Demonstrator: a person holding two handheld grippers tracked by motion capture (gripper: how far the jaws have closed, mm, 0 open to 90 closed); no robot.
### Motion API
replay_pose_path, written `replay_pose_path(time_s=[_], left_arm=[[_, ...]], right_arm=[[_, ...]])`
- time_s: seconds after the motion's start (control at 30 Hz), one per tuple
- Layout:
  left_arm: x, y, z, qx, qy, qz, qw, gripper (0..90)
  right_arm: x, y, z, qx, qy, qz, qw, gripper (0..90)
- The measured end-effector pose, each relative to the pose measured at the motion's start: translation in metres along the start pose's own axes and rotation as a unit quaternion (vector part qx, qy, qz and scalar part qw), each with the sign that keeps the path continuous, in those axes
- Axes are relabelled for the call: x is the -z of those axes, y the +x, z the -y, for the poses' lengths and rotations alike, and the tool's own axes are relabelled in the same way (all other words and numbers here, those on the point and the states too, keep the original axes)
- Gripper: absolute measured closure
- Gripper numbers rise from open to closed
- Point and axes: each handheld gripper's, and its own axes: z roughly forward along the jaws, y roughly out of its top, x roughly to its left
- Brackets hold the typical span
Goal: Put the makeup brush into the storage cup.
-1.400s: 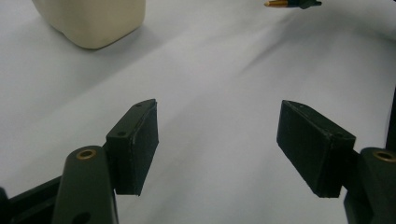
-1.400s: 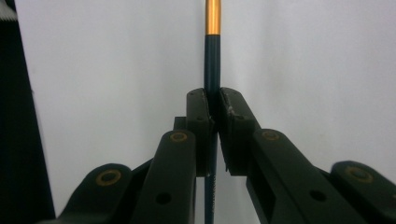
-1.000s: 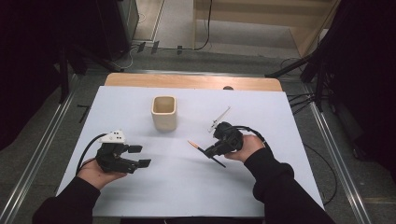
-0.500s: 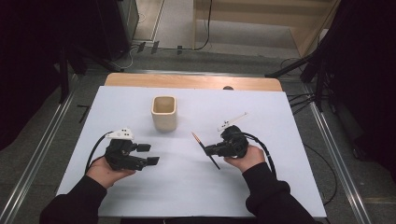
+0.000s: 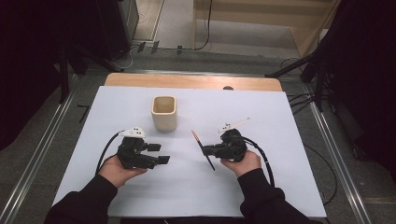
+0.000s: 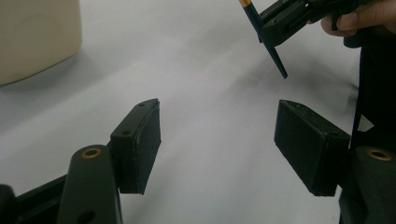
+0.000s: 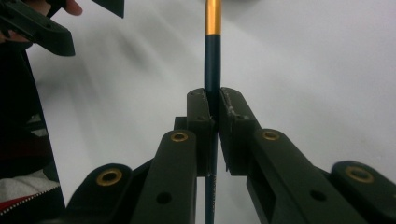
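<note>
My right gripper point(image 5: 206, 150) is shut on a thin paintbrush point(image 5: 199, 143) with a dark blue handle and a gold band, holding it just above the white table sheet point(image 5: 280, 154). In the right gripper view the jaws of that gripper point(image 7: 214, 95) pinch the handle, and the brush point(image 7: 213, 51) runs straight up past them. My left gripper point(image 5: 160, 153) stands open with nothing in it, left of the brush. The left gripper view shows its wide gap point(image 6: 219, 109) over bare sheet, with the brush point(image 6: 273, 56) beyond. A beige cup point(image 5: 164, 113) stands upright farther back.
The cup's side point(image 6: 32, 37) fills the top left of the left gripper view. A small white stick point(image 5: 236, 124) lies behind the right hand. The wooden table edge point(image 5: 196, 81) runs along the back, with dark stands and cables on the floor beyond it.
The left hand has slid to the right, towards the middle of the sheet. The right hand has drawn slightly nearer and the brush now lies steeper, its tip pointing more towards the back.
</note>
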Motion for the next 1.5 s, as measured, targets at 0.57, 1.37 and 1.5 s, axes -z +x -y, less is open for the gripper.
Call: replay_pose_path(time_s=[0.57,1.37,1.5], left_arm=[[-0.01,-0.003,-0.009,0.026,-0.016,0.02,0.9993,35.7],[-0.02,-0.009,-0.02,0.032,-0.029,0.015,0.999,38.8],[-0.022,-0.01,-0.023,0.029,-0.029,0.016,0.999,38.9]], right_arm=[[-0.003,0.011,0.01,-0.036,-0.036,0.003,0.9987,84.7],[-0.017,0.045,0.032,-0.107,-0.092,0.05,0.9888,84.7],[-0.02,0.049,0.033,-0.115,-0.106,0.047,0.9866,84.7]])
